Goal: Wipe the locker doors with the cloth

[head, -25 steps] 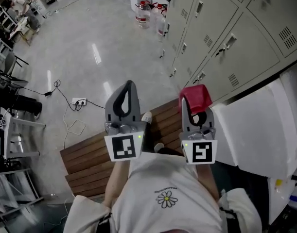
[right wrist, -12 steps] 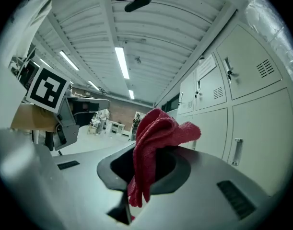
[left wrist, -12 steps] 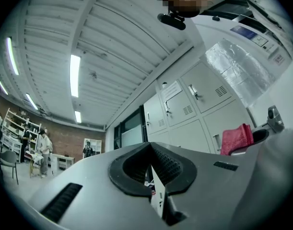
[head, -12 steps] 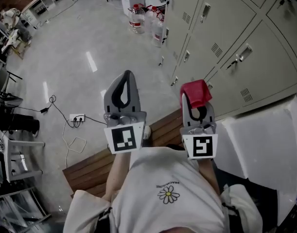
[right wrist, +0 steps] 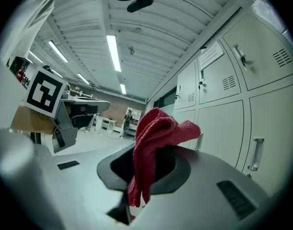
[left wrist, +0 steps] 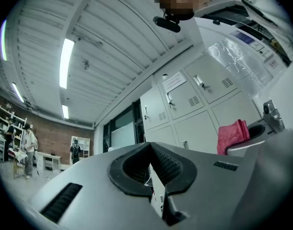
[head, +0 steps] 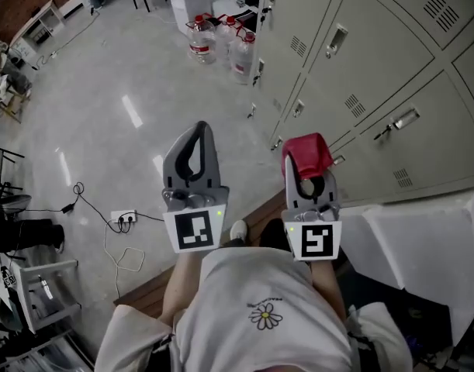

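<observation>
The right gripper (head: 305, 165) has its jaws closed on a red cloth (head: 308, 149). In the right gripper view, the cloth (right wrist: 153, 128) bunches up above the jaw tips and a fold hangs down through the gap behind them. The gripper holds it up in front of the person, and it is not touching the grey locker doors (head: 376, 68) to the right.

The left gripper (head: 200, 130) is level with the right one and apart from it. In the left gripper view its jaws (left wrist: 148, 145) are pressed together with nothing between them.

A wooden bench (head: 147, 293) lies below the person, with one shoe (head: 238, 229) at its near edge. On the floor at the far end of the lockers stand some clear water bottles (head: 202, 37). A power strip (head: 122, 218) with trailing cable lies on the floor to the left.
</observation>
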`<action>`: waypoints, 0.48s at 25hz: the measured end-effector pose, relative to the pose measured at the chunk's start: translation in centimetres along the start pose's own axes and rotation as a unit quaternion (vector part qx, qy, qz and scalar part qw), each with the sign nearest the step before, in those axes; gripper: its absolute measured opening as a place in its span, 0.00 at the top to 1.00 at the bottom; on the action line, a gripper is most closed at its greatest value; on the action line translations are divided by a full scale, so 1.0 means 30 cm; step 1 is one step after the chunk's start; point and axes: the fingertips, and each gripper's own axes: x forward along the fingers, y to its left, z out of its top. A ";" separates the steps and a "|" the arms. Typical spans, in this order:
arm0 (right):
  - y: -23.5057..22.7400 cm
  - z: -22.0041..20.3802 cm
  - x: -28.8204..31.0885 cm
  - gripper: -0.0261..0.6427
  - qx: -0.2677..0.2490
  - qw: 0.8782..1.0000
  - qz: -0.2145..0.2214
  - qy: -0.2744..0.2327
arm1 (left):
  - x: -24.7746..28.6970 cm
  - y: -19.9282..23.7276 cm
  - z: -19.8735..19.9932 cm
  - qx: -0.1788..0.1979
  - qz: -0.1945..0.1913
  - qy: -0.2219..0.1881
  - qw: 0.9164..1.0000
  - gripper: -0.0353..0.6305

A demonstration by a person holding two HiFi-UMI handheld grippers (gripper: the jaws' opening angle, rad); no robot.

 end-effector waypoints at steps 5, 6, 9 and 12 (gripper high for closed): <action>-0.041 -0.046 0.054 0.90 0.009 1.000 -0.008 0.011 | 0.057 -0.014 -0.050 -0.005 -0.012 0.007 1.000 0.92; -0.052 -0.049 0.062 0.90 0.011 1.000 -0.010 0.009 | 0.064 -0.024 -0.054 -0.006 -0.011 0.006 1.000 0.92; -0.075 -0.051 0.061 0.90 0.012 1.000 -0.010 0.001 | 0.078 -0.064 -0.060 -0.017 -0.012 0.005 1.000 0.92; -0.112 -0.039 0.041 0.90 0.003 1.000 -0.016 -0.006 | 0.099 -0.134 -0.044 -0.029 -0.029 0.002 0.999 0.92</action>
